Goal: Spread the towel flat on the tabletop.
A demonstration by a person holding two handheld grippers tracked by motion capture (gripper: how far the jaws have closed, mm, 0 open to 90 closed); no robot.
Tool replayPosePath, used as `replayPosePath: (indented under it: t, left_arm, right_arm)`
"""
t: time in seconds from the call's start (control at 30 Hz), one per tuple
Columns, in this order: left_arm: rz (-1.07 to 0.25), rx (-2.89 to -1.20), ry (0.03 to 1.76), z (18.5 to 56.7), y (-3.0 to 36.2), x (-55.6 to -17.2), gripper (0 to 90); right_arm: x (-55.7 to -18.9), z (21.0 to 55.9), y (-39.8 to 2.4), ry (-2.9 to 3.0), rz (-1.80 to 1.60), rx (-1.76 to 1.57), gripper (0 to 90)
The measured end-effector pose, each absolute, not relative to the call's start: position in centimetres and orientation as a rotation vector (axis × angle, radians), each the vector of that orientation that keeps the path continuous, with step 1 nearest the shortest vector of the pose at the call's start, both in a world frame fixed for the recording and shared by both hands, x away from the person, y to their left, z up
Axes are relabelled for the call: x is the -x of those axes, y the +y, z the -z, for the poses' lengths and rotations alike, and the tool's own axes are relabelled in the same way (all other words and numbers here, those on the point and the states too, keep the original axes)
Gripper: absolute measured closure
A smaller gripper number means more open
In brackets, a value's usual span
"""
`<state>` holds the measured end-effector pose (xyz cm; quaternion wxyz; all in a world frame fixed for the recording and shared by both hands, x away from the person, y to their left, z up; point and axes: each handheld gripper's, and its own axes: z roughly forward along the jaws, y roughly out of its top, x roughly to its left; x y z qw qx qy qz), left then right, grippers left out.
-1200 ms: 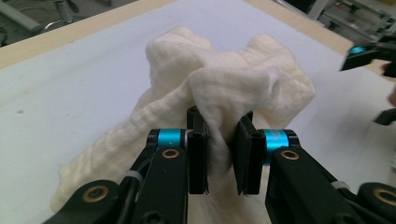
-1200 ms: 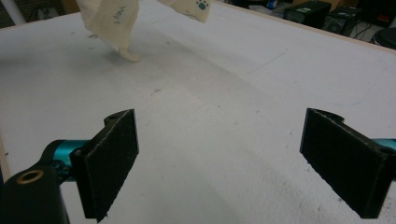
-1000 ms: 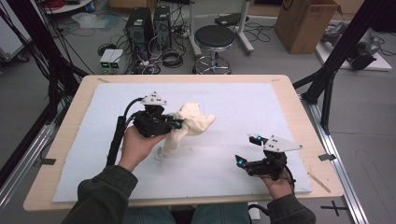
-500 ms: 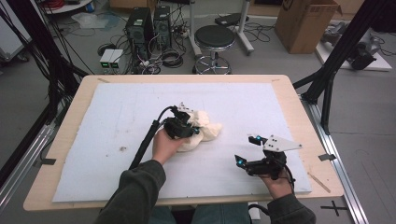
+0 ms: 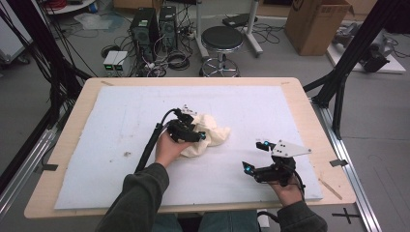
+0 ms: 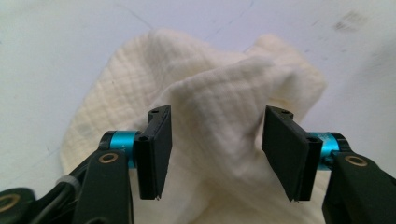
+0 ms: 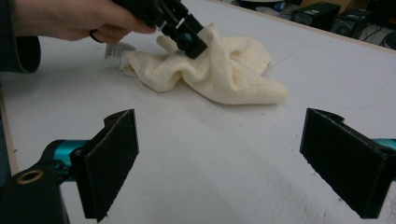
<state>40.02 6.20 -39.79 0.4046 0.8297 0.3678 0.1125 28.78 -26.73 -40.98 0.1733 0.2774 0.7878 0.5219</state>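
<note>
While our left tongs [image 6: 215, 154] sit spread around a raised fold of the cream cloth [image 5: 209, 136] mid-worktop [image 5: 290, 111], we're lining up a grab; next they'd need squeezing. Right tongs [image 7: 233, 163] hang spread, well apart.

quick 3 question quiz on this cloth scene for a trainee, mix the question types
1. True or false: the left gripper has its jaws shut on the cloth.
2. Multiple choice: what lies between the right gripper's jaws? A) the cloth B) bare white mat C) a cable
3. Fill in: the cloth lies ____ on the mat, not spread flat.

Key
1. False: in the left gripper view the jaws stand apart with a ridge of cloth between them.
2. B: the jaws are wide apart over bare mat, well clear of the cloth.
3. Crumpled.
</note>
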Motion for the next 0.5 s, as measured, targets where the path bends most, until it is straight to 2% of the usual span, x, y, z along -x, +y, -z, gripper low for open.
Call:
replayPosePath:
  t: [0.3,0.37,0.4,0.5]
  left_arm:
    - [-0.328,-2.024,0.849,37.3,10.3,-37.1,39.4]
    - [-0.31,-2.033,0.835,37.2,11.1,-36.3,40.9]
    - [-0.294,-2.034,0.825,37.4,11.5,-36.0,47.6]
    - [-0.271,-2.016,0.806,38.0,12.3,-34.8,49.9]
  right_arm:
    - [-28.7,41.0,-26.5,2.249,-1.479,-0.779,10.9]
    - [-28.8,41.0,-26.5,2.248,-1.478,-0.781,10.9]
    - [-28.7,41.0,-26.4,2.25,-1.479,-0.782,10.9]
    - [-28.7,41.0,-26.3,2.256,-1.479,-0.773,10.9]
